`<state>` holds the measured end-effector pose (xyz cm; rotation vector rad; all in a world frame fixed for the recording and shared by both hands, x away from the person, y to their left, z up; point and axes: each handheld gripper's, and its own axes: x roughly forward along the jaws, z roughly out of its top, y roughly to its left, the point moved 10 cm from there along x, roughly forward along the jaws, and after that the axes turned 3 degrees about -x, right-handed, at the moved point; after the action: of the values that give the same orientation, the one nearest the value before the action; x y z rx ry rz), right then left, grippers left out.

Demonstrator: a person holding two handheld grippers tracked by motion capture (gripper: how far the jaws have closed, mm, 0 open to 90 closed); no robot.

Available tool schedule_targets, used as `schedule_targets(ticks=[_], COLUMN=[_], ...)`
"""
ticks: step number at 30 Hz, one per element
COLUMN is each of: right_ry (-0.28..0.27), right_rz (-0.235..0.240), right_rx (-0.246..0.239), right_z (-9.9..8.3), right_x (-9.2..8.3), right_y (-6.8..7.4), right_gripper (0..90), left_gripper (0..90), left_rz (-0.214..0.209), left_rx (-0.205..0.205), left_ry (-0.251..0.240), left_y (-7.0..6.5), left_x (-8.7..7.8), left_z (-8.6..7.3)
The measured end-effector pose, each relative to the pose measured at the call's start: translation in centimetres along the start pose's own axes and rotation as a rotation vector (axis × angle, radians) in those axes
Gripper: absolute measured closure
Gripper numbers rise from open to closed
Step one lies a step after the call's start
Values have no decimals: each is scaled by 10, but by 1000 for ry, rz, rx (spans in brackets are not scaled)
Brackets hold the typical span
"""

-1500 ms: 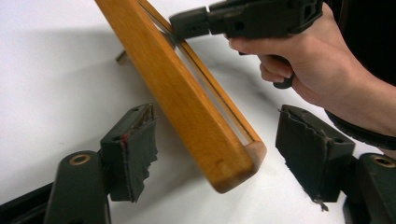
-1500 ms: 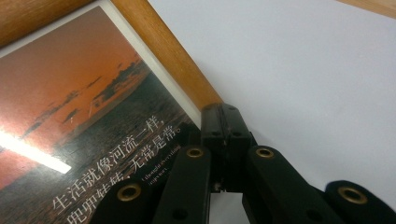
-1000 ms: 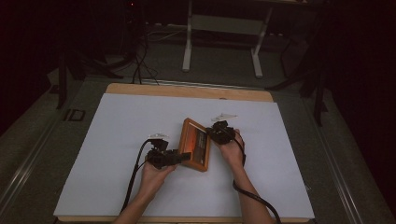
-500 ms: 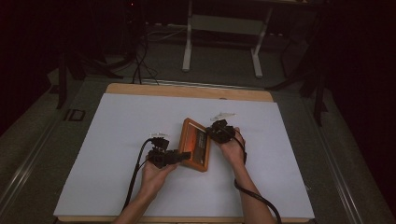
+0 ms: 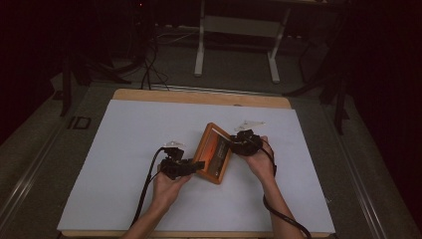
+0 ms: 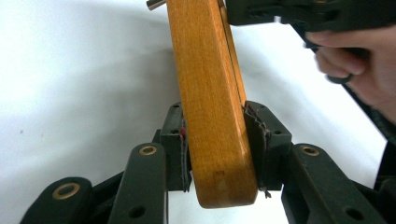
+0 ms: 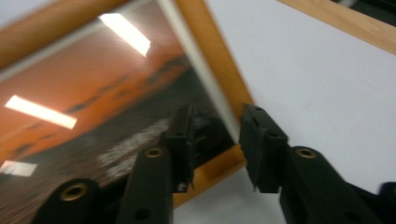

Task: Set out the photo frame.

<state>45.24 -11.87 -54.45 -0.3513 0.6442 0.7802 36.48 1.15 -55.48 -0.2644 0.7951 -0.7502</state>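
Note:
A wooden picture frame with an orange sunset photo stands tilted on the white sheet between my two hands. My left gripper holds its lower left corner. In the left gripper view the pads press both faces of the wood, and the jaws have just been closing on it. My right gripper is at the frame's right edge. Its jaws have just been opening and now stand apart, with the frame's rim and a pale strip between them, untouched.
A white sheet covers the wooden table, whose far edge shows bare wood. Cables trail from both grippers toward the near edge. A metal stand and dark floor lie beyond the table.
The right hand has lifted and drawn slightly away along the frame's right edge. The frame leans a little more to the right. The left hand stays put.

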Motion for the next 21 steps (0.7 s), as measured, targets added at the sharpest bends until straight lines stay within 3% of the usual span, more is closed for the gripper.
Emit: schedule_targets(ticks=[4, 9, 14, 21], right_ry=[-24, -78, -177, -204], right_rz=[6, 9, 21, 4], right_rx=[-55, -107, -85, -75], right_z=[6, 19, 26, 19], right_x=[-20, -45, -72, -95], right_y=[10, 20, 26, 24], right_gripper=[595, 592, 598, 600], left_gripper=[650, 663, 672, 679], left_rz=[9, 26, 34, 32], left_rx=[42, 132, 214, 340], left_ry=[-11, -25, -37, -38], left_y=[-7, -19, -31, -50], left_x=[0, 1, 2, 7], left_z=[2, 4, 4, 6])
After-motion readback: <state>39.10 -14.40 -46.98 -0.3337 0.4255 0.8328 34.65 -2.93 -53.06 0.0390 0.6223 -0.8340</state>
